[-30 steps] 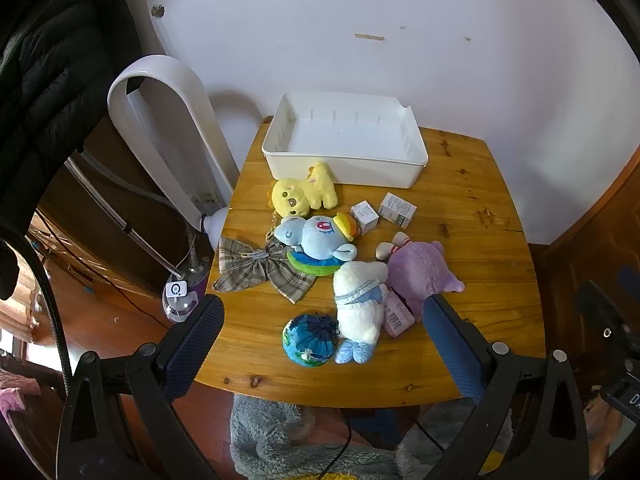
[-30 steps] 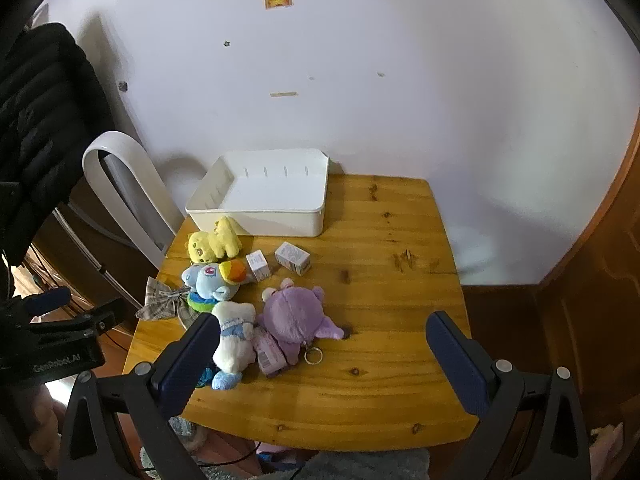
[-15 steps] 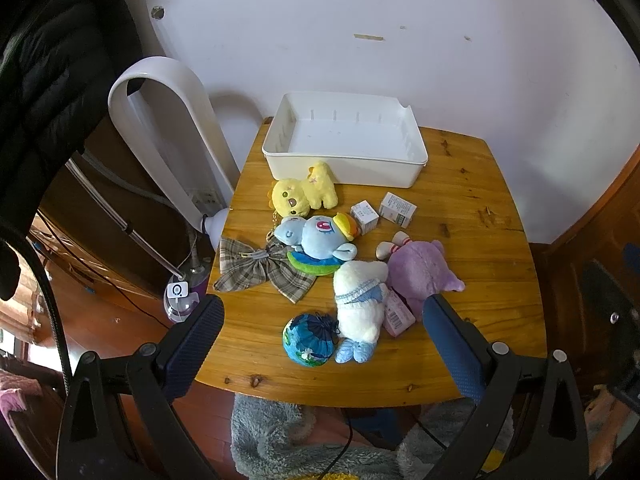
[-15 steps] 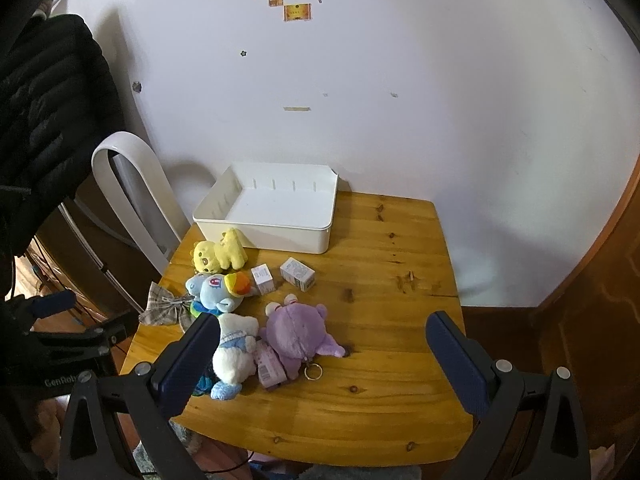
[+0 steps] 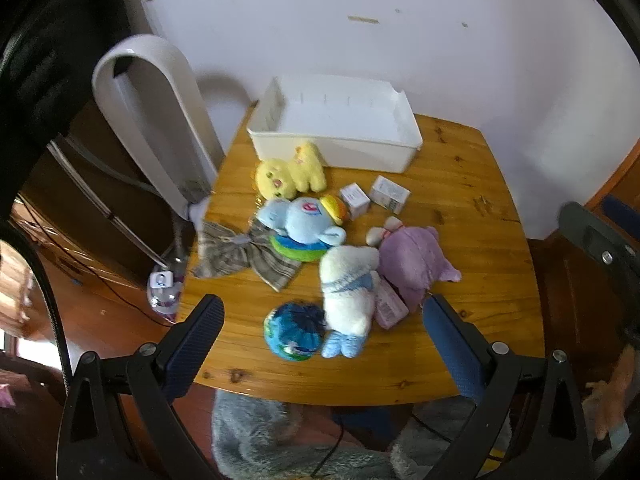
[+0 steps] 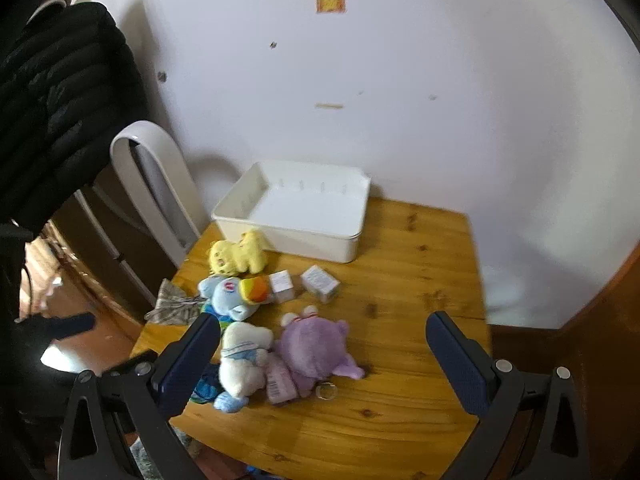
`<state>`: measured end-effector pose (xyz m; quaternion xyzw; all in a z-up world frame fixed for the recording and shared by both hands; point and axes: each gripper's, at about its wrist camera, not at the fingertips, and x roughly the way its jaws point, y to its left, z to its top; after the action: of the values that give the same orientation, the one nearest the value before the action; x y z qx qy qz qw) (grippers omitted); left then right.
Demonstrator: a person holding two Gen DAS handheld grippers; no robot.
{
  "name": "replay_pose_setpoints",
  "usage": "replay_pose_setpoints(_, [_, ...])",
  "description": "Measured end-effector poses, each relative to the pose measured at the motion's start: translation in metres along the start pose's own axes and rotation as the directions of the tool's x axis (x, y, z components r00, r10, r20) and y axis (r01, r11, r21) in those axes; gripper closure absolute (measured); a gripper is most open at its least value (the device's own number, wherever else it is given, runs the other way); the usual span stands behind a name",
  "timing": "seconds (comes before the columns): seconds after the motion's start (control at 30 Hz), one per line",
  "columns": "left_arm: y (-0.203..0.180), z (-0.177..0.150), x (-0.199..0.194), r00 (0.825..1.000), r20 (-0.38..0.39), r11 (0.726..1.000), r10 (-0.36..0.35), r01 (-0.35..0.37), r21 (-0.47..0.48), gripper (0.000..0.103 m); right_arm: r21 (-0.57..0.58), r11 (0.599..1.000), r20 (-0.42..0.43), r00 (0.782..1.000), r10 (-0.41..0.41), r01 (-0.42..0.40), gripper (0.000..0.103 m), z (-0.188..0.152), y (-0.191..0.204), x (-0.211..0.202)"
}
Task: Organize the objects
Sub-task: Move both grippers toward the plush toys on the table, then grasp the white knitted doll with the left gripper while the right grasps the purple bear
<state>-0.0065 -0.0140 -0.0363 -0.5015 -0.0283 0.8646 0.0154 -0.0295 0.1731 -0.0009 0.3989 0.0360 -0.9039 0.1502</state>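
On the wooden bench (image 5: 472, 184), soft plush toys (image 5: 348, 284) lay clustered before the empty white plastic bin (image 5: 336, 148), awaiting sorting; both the left hand-held gripper (image 5: 322, 338) and right hand-held gripper (image 6: 322, 354) hovered wide, holding nothing.

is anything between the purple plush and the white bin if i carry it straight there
Along the tabletop, yes: two small white boxes sit between the purple plush and the white bin. Lifted over them, nothing visible blocks it; the bin looks empty.
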Motion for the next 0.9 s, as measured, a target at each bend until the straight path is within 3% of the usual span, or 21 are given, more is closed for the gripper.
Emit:
replay_pose_setpoints(0.33, [-0.010,-0.016,0.075,0.992,-0.061,0.994,-0.107,0.106,-0.015,0.003,0.078,0.991,-0.147,0.982,0.122,-0.112,0.000,-0.018,-0.033,0.105])
replay_pose_setpoints(0.5, [-0.019,-0.019,0.125,0.989,-0.078,0.992,-0.123,0.121,-0.031,0.003,0.104,0.985,-0.269,0.949,0.163,-0.140,0.000,-0.040,-0.047,0.173])
replay_pose_setpoints(0.6, [-0.022,-0.022,0.153,0.987,-0.108,0.993,-0.117,0.114,-0.042,0.004,0.110,0.981,-0.335,0.923,0.189,-0.161,0.000,-0.053,-0.049,0.205])
replay_pose_setpoints(0.77, [-0.024,-0.022,0.181,0.988,-0.126,0.994,-0.094,0.086,-0.068,0.004,0.100,0.977,-0.377,0.902,0.213,-0.189,0.000,-0.059,-0.045,0.236])
replay_pose_setpoints(0.9, [-0.029,-0.015,0.196,0.988,-0.152,1.000,-0.007,0.004,-0.018,0.004,0.118,0.962,-0.380,0.883,0.275,-0.248,0.000,-0.060,-0.042,0.246])
